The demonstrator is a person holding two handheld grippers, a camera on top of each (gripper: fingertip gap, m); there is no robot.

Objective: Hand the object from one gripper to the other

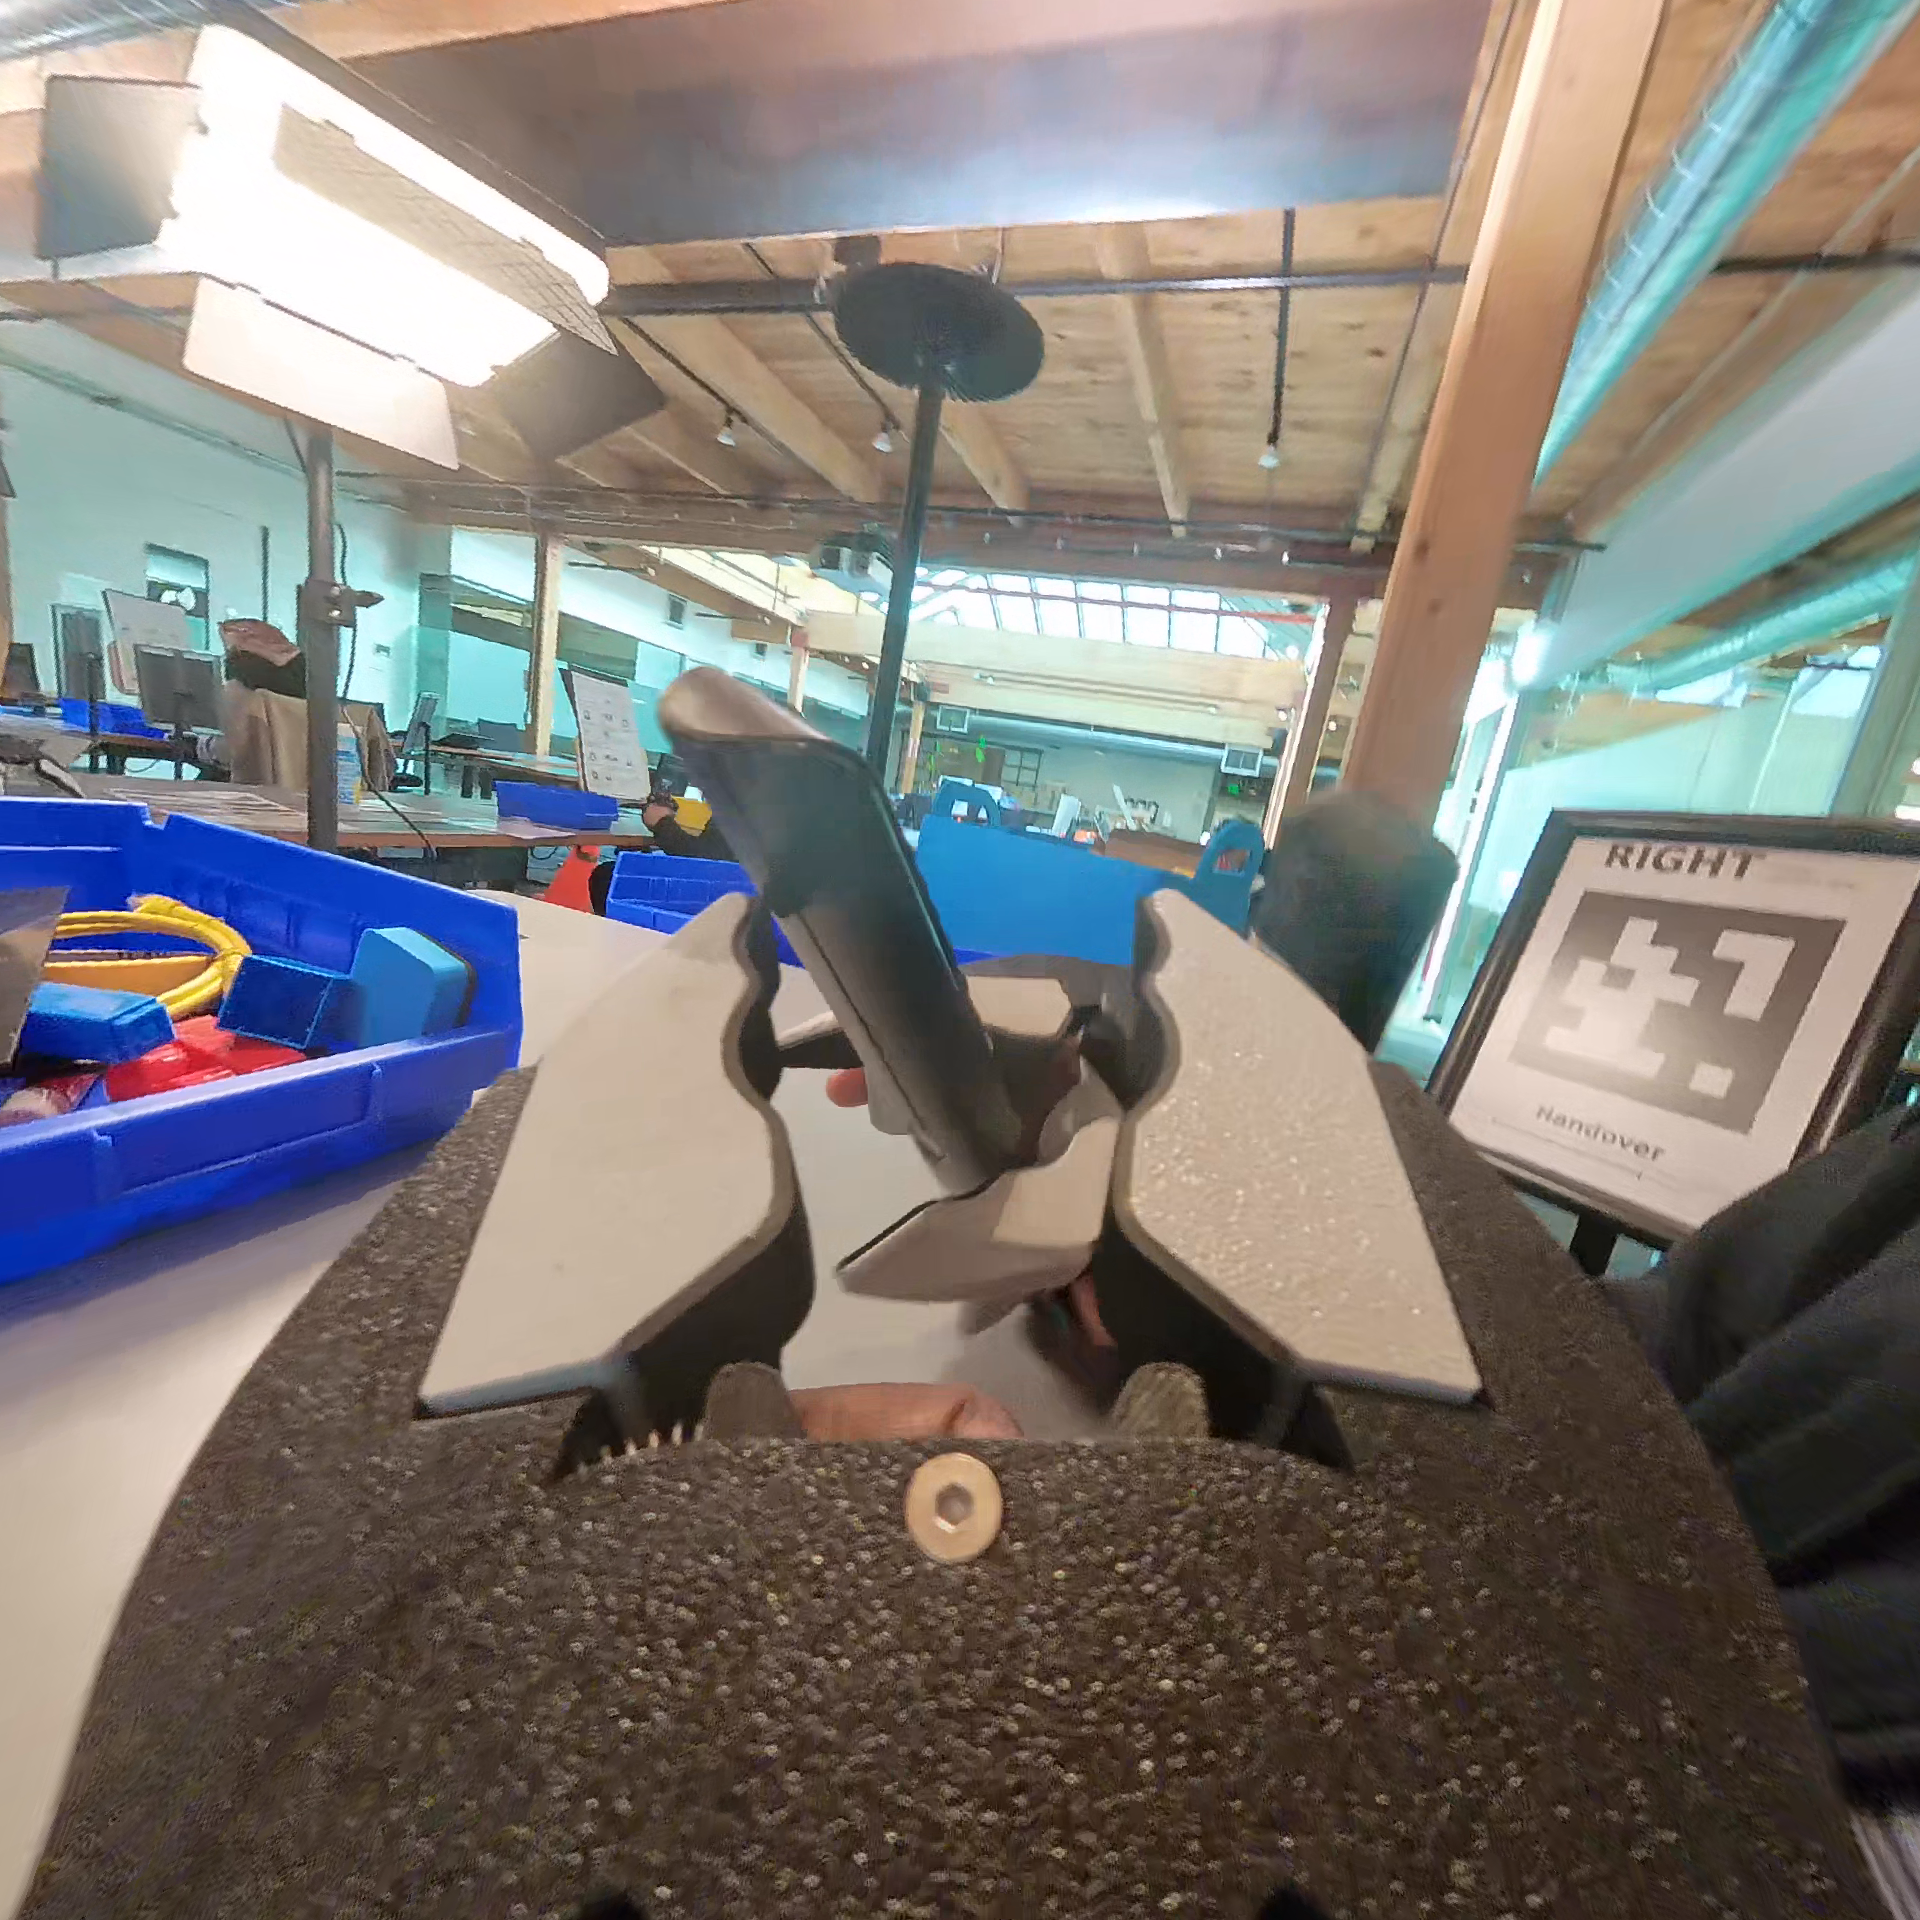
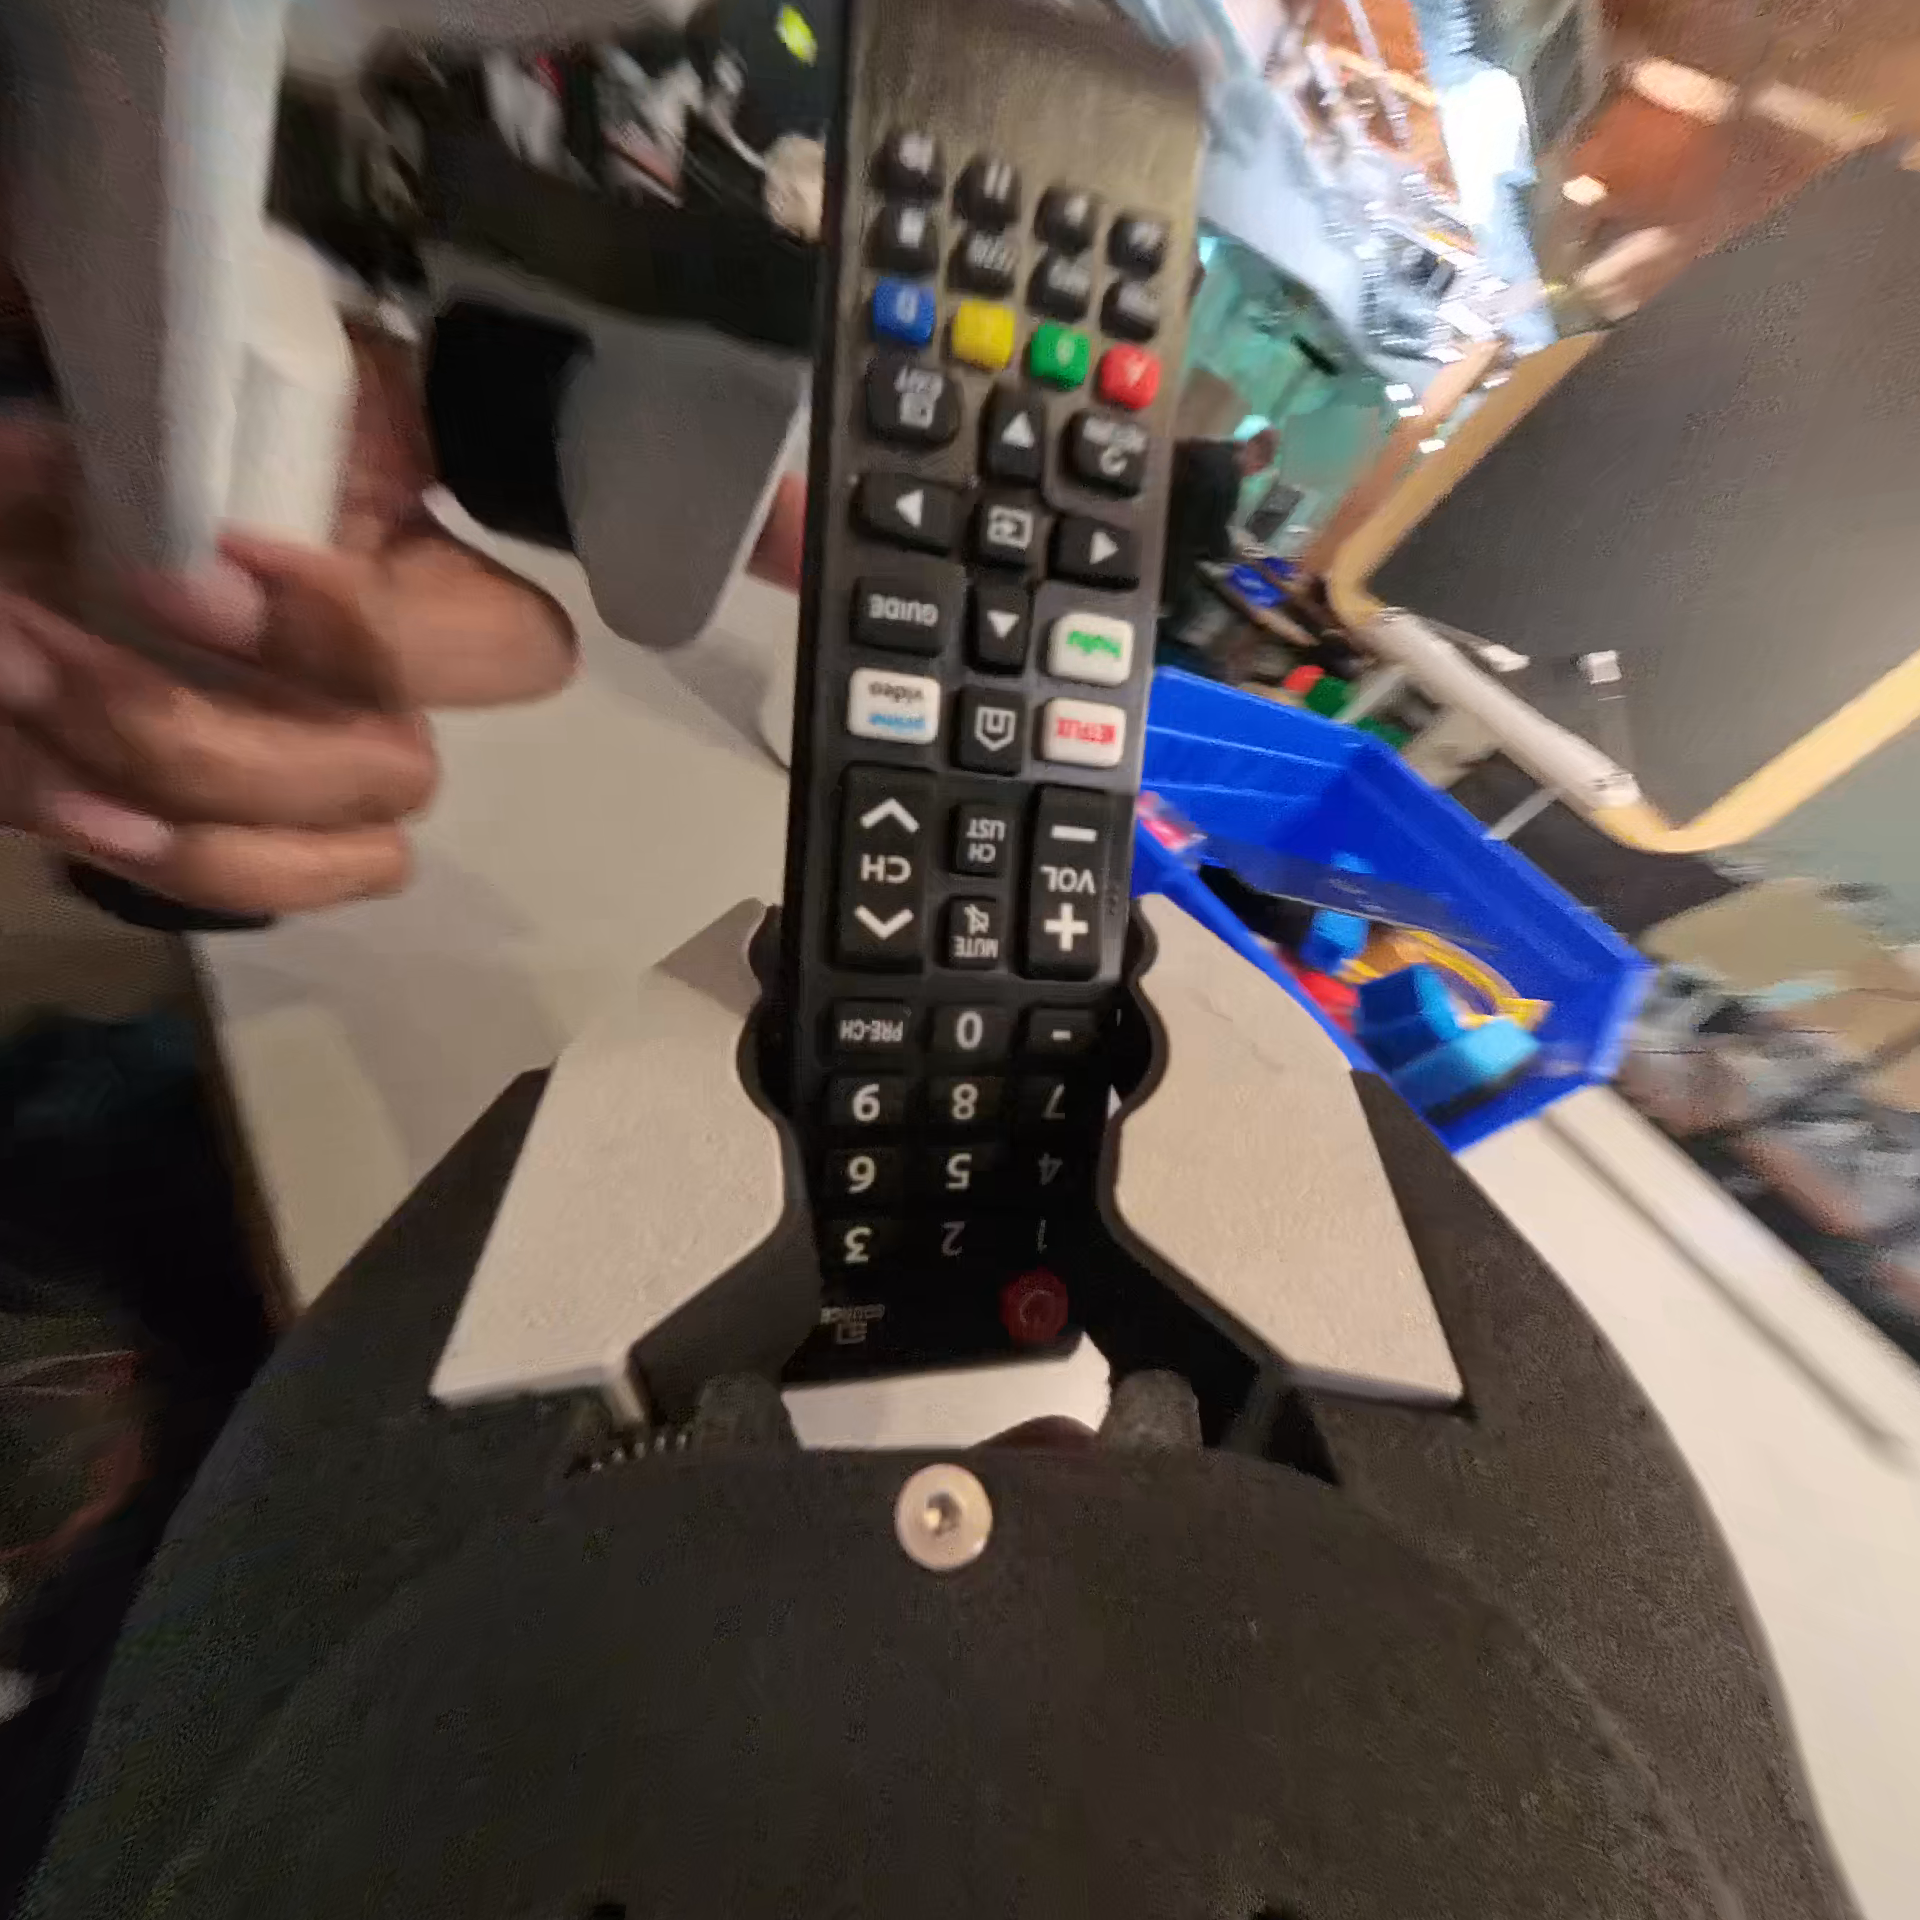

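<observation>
The right gripper (image 2: pixel 951 997) is clenched on the remote (image 2: pixel 982 727), buttons facing its camera. The left gripper (image 1: pixel 945 987) stands spread wide, released; between its fingers the remote (image 1: pixel 831 914) rises tilted, back side showing, with the right gripper (image 1: pixel 997 1195) below it. A blue bin (image 1: pixel 260 1060) of blocks and yellow cable sits on the white desk (image 1: pixel 125 1403). A framed marker sign (image 1: pixel 1683 1018) stands rightward. Behind: wood beams, lamp, distant desks. A blurred hand (image 2: pixel 208 707) is cut off.
</observation>
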